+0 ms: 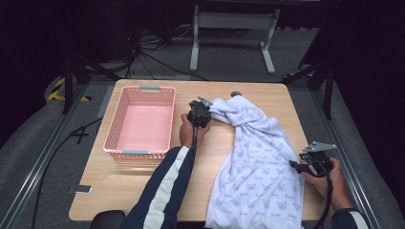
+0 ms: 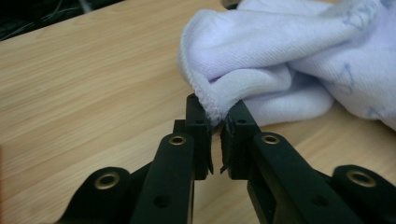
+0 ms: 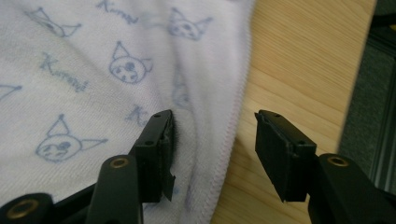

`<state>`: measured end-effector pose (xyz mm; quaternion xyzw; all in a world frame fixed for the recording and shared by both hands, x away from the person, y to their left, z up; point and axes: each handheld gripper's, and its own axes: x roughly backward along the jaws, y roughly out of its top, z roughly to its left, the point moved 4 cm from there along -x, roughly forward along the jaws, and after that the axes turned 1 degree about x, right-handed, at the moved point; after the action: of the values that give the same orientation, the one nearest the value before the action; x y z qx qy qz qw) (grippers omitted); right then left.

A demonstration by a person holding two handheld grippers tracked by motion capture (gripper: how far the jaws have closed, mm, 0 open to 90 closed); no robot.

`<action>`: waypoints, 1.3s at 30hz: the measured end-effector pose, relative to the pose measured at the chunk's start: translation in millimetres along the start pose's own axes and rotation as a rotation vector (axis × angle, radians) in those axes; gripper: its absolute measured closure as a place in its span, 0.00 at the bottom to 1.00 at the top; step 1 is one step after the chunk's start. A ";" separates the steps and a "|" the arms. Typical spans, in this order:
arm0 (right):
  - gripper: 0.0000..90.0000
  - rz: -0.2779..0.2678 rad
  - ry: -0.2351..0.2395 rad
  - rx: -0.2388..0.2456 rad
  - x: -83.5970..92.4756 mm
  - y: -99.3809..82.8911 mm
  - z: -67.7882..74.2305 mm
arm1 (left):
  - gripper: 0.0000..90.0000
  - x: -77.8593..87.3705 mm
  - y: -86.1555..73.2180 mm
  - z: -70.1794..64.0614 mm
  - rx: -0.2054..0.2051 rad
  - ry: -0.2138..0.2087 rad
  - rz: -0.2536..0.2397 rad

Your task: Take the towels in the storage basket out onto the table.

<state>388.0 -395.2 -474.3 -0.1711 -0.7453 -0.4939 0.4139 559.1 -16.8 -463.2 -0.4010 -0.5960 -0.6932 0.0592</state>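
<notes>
High view first: a white towel (image 1: 260, 167) printed with small blue cat-face figures is spread over the right half of the wooden tabletop (image 1: 215, 148), running from near the far edge down and over the near edge. Its far end is bunched into a thick fold, and that fold is met by the left gripper (image 1: 212, 110), which is held near the middle of the tabletop, toward the far edge. A dark sleeve with a white stripe (image 1: 165, 186) is seen coming in from the near edge.

Left gripper view now: the stitched hem of the towel (image 2: 280, 60) is caught between the two black pads (image 2: 201, 135), which are drawn almost together, with only a thin slit left lower down. The hem is pinched at the tips, and bare wood is seen on both sides.

Over by the right edge of the tabletop, the right gripper (image 1: 297, 166) is held at the towel's long side edge. In the right gripper view the jaws are seen standing apart: one pad is laid over the printed cloth (image 3: 93, 93), the other is held above bare wood (image 3: 299, 70), and the towel's stitched edge runs up between them. Nothing is clamped there.

A pink plastic basket (image 1: 114, 129) with perforated walls is set by the left edge of the tabletop, well apart from the towel.
</notes>
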 end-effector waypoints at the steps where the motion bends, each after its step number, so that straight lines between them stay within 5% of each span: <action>1: 0.53 0.004 0.003 -0.010 0.8 -1.1 -2.5 | 0.77 -1.2 -0.9 1.1 0.008 -0.002 -0.005; 4: 0.53 0.001 0.004 0.000 1.4 -1.3 -2.1 | 0.58 -2.5 -2.7 0.9 0.025 -0.021 -0.003; 5: 0.56 -0.006 0.001 0.009 2.5 0.6 0.5 | 0.58 -1.7 -3.5 -5.1 0.022 -0.062 -0.012; 9: 0.60 -0.120 0.063 0.121 18.4 21.6 35.0 | 0.47 10.0 -7.8 -32.1 -0.099 -0.146 0.002; 11: 0.60 -0.161 0.102 0.168 22.7 31.3 53.2 | 0.51 19.5 -15.7 -49.6 -0.137 -0.270 0.026; 14: 0.59 -0.197 0.138 0.212 24.4 45.0 73.3 | 0.53 36.0 -35.2 -76.2 -0.242 -0.395 0.056; 17: 0.59 -0.197 0.127 0.247 17.0 54.4 77.4 | 0.54 44.3 -48.8 -93.9 -0.293 -0.424 0.094; 19: 0.59 -0.202 0.091 0.253 7.4 68.6 71.2 | 0.56 45.2 -58.1 -102.6 -0.320 -0.430 0.127; 22: 0.59 -0.230 0.062 0.185 -5.0 91.0 51.0 | 0.58 42.1 -67.0 -110.0 -0.368 -0.404 0.167; 23: 0.57 -0.222 0.055 0.167 -10.8 97.5 42.9 | 0.60 41.2 -68.3 -111.5 -0.347 -0.417 0.166; 26: 0.52 -0.198 0.035 0.119 -31.6 112.6 22.5 | 0.62 39.6 -71.3 -112.9 -0.368 -0.409 0.163; 30: 0.49 -0.139 0.045 0.108 -61.2 120.2 9.4 | 0.83 42.2 -73.5 -110.5 -0.369 -0.425 0.154; 32: 0.53 -0.089 -0.004 0.104 -77.6 118.4 4.6 | 0.96 46.6 -76.0 -107.7 -0.400 -0.435 0.169; 37: 0.80 -0.077 0.006 0.008 -89.6 111.4 -12.8 | 0.98 59.8 -84.4 -95.6 -0.406 -0.417 0.195; 39: 0.85 -0.060 -0.049 -0.018 -87.8 106.5 -24.5 | 0.98 67.3 -89.4 -85.6 -0.400 -0.407 0.207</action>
<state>522.2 -354.8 -475.8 -0.1643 -0.7554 -0.5086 0.3790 422.3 -39.7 -487.9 -0.5939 -0.4031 -0.6926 -0.0714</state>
